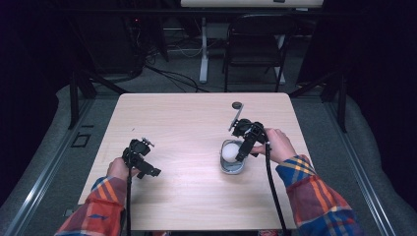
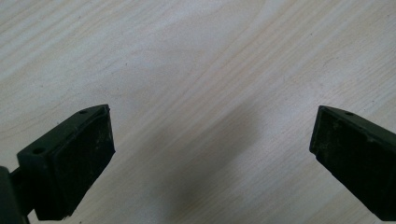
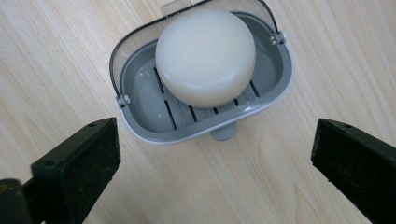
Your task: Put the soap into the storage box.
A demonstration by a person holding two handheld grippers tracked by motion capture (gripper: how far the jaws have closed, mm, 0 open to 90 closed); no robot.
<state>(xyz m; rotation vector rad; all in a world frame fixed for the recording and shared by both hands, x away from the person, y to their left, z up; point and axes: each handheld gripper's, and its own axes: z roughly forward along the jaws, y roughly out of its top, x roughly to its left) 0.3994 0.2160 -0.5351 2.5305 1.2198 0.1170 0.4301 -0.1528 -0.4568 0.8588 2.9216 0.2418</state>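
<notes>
Table: I see a light wooden table (image 1: 196, 187) with the person's two forearms in plaid sleeves coming in from the bottom of the high view.
Left gripper: I see the left gripper (image 1: 141, 158) low over the left part of the table, held in the left hand (image 1: 118, 168). In the left gripper view its two black jaws stand wide apart, with bare wood between them and nothing held.
Right gripper: the right gripper (image 1: 244, 142) is held by the right hand (image 1: 279, 145) just above the soap dish. In the right gripper view its jaws are spread wide, and they touch nothing.
Soap dish: a grey soap dish (image 3: 140, 88) with a slotted bottom and a clear lid tilted open behind it (image 1: 231, 167). It stands on the right half of the table.
Soap: a round white soap (image 3: 205, 56) lies inside the dish, toward the lid side (image 1: 230, 152).
Small disc: I notice a small dark round thing (image 1: 237, 104) near the far edge of the table; I cannot tell what it is.
</notes>
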